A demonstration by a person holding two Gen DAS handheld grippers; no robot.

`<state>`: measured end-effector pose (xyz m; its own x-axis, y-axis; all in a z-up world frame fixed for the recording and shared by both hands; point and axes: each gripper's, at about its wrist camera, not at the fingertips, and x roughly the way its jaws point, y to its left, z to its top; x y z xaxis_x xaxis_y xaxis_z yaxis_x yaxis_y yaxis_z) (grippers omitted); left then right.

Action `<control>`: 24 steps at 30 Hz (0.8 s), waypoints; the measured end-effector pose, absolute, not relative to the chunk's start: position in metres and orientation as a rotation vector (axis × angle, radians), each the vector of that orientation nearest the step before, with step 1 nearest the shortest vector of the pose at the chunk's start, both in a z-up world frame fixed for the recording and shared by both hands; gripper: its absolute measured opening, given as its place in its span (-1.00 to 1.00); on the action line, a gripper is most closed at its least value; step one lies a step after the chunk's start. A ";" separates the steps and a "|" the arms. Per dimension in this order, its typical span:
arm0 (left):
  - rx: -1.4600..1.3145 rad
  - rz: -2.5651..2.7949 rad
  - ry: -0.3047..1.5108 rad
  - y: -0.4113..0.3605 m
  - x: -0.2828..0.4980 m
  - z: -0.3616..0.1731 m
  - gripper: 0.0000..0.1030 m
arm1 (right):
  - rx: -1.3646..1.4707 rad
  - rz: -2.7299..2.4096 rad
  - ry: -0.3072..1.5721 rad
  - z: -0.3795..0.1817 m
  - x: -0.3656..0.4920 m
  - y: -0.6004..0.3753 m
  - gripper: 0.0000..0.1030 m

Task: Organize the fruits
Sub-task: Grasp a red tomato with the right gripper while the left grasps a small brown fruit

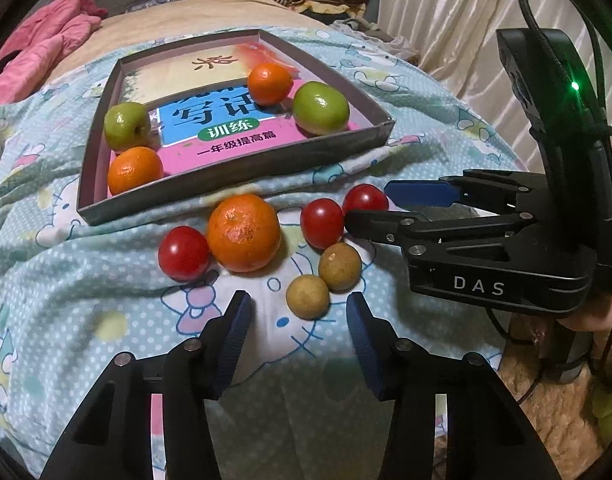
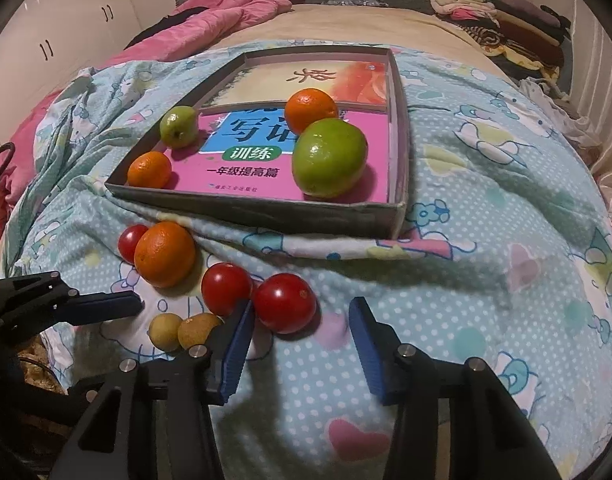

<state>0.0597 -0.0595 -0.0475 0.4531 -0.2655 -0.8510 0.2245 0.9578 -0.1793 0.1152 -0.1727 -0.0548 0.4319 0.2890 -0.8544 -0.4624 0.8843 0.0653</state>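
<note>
Fruits are lying partly sorted on the bed: four are already sitting in the shallow box (image 2: 262, 210) on top of the books — two oranges (image 2: 311, 110) and two green apples (image 2: 329, 158). Six are still waiting on the patterned blanket (image 2: 486, 240) just near of the box: a big orange (image 1: 244, 233), three red tomatoes (image 1: 321, 223) and two small brown longans (image 1: 308, 296). So, by my judgement, the job is a bit under halfway.

The loose ones are looking round, smooth and whole, bunched close and some touching; the big orange is showing a scuffed, pale patch on its skin.

The left tongs (image 1: 298, 326) are standing open and empty, with the nearer longan lying between the tips. The right tongs (image 2: 302, 322) are also standing open, empty, with the rightmost tomato (image 2: 284, 303) sitting between the fingers, touching the left pad.
</note>
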 end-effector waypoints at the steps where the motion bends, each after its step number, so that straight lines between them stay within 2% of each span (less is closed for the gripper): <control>1: -0.045 -0.301 1.058 -0.059 0.061 -0.048 -0.09 | -0.187 0.478 1.021 -0.055 0.116 -0.173 -0.09; 4: -0.060 -0.300 1.064 -0.057 0.065 -0.049 -0.13 | -0.179 0.504 1.015 -0.055 0.120 -0.172 -0.17; 16: -0.062 -0.305 1.059 -0.057 0.071 -0.052 -0.17 | -0.245 0.499 1.018 -0.060 0.115 -0.164 -0.26; 18: -0.063 -0.306 1.059 -0.057 0.073 -0.053 -0.18 | -0.228 0.506 1.019 -0.059 0.116 -0.166 -0.39; 24: -0.042 -0.305 1.053 -0.060 0.075 -0.055 -0.26 | -0.192 0.522 0.995 -0.052 0.115 -0.171 -0.39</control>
